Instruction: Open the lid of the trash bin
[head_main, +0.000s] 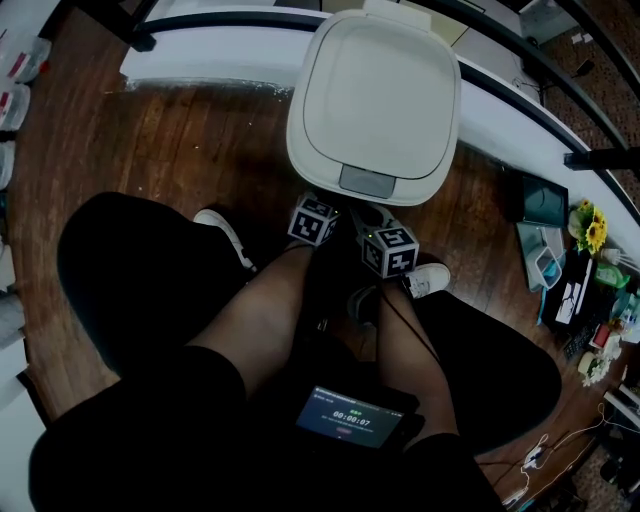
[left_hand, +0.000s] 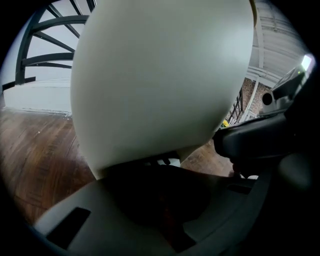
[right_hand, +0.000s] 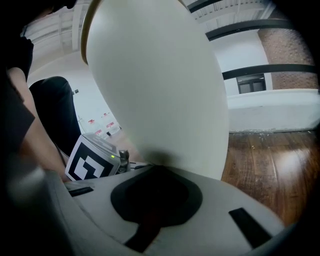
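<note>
While its lid (head_main: 375, 90) lies flat and closed, the cream trash bin (head_main: 372, 150) stands on the wooden floor (head_main: 180, 150) straight ahead of the person, with a grey tab (head_main: 367, 180) at the lid's near edge. Both grippers sit low at the bin's front, just below that tab, side by side and close together.

The left gripper (left_hand: 160, 176) has its jaws drawn together with nothing between them. The bin's curved wall fills the left gripper view directly above the jaws, very near. Whether it touches cannot be told.

The right gripper (right_hand: 157, 172) is likewise closed and empty. It points at the same wall from the bin's right, and the left gripper's marker cube (right_hand: 92, 162) shows just beside it.

Behind the bin runs a white ledge (head_main: 220, 45) with dark railings, close to the bin's back edge. Bare floor lies open to the bin's left. To its right the floor is narrower, bounded by the ledge and by clutter, including yellow flowers (head_main: 590, 228). The person's shoes (head_main: 225, 235) rest on either side of the grippers, and a small screen (head_main: 350, 415) sits near the knees.
</note>
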